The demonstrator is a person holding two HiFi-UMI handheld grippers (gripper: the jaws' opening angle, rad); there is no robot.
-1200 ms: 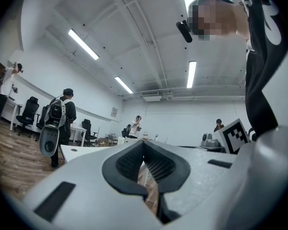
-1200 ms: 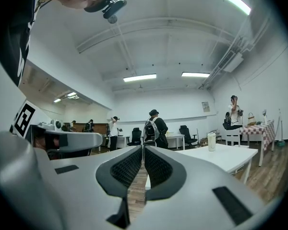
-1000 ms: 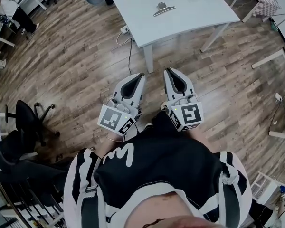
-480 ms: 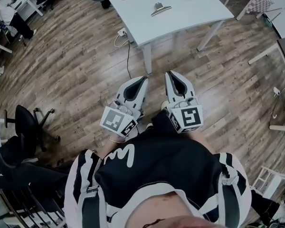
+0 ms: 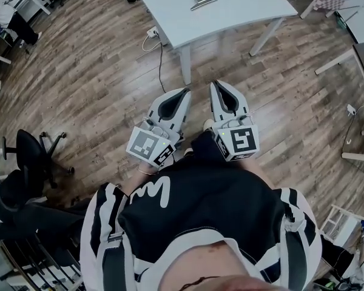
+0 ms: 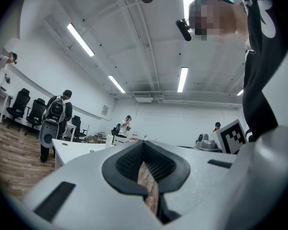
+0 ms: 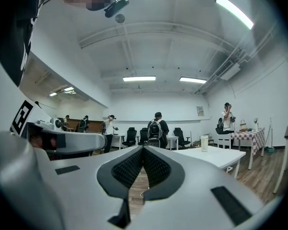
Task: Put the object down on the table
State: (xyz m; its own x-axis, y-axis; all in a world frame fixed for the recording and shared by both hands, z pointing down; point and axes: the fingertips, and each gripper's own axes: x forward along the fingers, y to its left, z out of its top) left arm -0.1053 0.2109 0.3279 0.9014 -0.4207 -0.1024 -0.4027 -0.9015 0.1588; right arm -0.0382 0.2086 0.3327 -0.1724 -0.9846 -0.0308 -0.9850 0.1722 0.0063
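A silver metal clip [image 5: 199, 2] lies on the white table [image 5: 242, 14] at the top of the head view. Both grippers are held low over the wooden floor, side by side in front of the person's body, and point toward that table. The left gripper [image 5: 185, 91] is shut, its dark pads [image 6: 134, 163] meeting at the tip, and holds nothing. My right gripper [image 5: 216, 85] is shut too, and nothing is between its pads [image 7: 152, 166]. In the right gripper view the table [image 7: 216, 156] lies ahead to the right with a white cup [image 7: 204, 143] on it.
A table leg [image 5: 185, 65] stands just ahead of the grippers, and a cable with a socket [image 5: 151, 32] lies on the floor beside it. A black office chair [image 5: 30, 156] stands at the left. Other tables and several people are farther back in the room.
The table and clip have slid toward the top of the head view. Both grippers have shifted slightly up in the frame and stay side by side, shut.
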